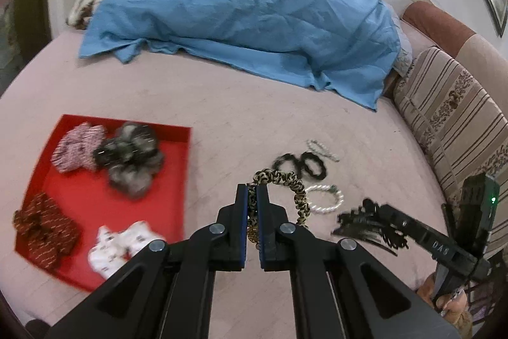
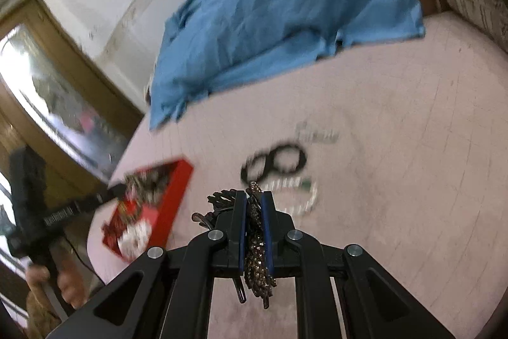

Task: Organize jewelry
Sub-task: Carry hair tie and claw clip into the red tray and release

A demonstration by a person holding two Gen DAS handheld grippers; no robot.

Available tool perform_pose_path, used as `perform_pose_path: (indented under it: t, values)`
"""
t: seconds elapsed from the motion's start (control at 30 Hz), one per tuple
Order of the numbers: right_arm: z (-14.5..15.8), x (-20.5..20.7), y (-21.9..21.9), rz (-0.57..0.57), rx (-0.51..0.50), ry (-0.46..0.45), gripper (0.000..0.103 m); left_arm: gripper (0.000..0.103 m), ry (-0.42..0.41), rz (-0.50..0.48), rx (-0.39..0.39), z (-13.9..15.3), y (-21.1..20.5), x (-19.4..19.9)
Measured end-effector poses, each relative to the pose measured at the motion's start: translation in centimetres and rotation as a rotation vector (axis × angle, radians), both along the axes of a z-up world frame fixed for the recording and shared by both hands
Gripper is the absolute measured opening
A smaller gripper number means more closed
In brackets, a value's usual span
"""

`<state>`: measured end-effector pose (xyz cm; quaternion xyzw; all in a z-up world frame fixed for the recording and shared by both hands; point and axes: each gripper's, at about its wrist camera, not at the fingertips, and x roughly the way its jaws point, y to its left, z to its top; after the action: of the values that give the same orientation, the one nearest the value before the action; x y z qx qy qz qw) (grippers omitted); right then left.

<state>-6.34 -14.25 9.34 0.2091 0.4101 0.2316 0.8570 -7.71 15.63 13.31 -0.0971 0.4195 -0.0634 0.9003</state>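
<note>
My left gripper (image 1: 252,196) is shut on a leopard-print scrunchie (image 1: 285,183), held over the pink bed just right of the red tray (image 1: 177,180). The tray holds several scrunchies: pink-white (image 1: 77,146), grey fur (image 1: 130,158), dark red (image 1: 44,226), white (image 1: 122,243). My right gripper (image 2: 254,202) is shut on a brown sequined hair piece (image 2: 257,256) with dark clips (image 2: 219,202) beside it; it shows at the right of the left wrist view (image 1: 365,221). Black hair ties (image 1: 301,164) (image 2: 276,162) and a pearl bracelet (image 1: 327,199) (image 2: 301,196) lie on the bed.
A blue cloth (image 1: 241,18) covers a heap at the far side of the bed. A striped cushion (image 1: 454,116) lies along the right. A second beaded bracelet (image 1: 320,148) lies beyond the black ties. A wooden-framed mirror (image 2: 47,91) stands to the left.
</note>
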Motion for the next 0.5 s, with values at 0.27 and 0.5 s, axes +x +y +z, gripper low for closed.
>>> perform_pose_path:
  t: [0.27, 0.5]
  values:
    - [1.0, -1.6, 2.7, 0.048, -0.049, 0.005, 0.010, 0.005, 0.003, 0.107, 0.020, -0.6, 5.1, -2.7]
    - [3.9, -1.9, 6.5, 0.110, -0.115, -0.051, 0.010, 0.005, -0.002, 0.246, 0.010, -1.2, 12.3, -4.2]
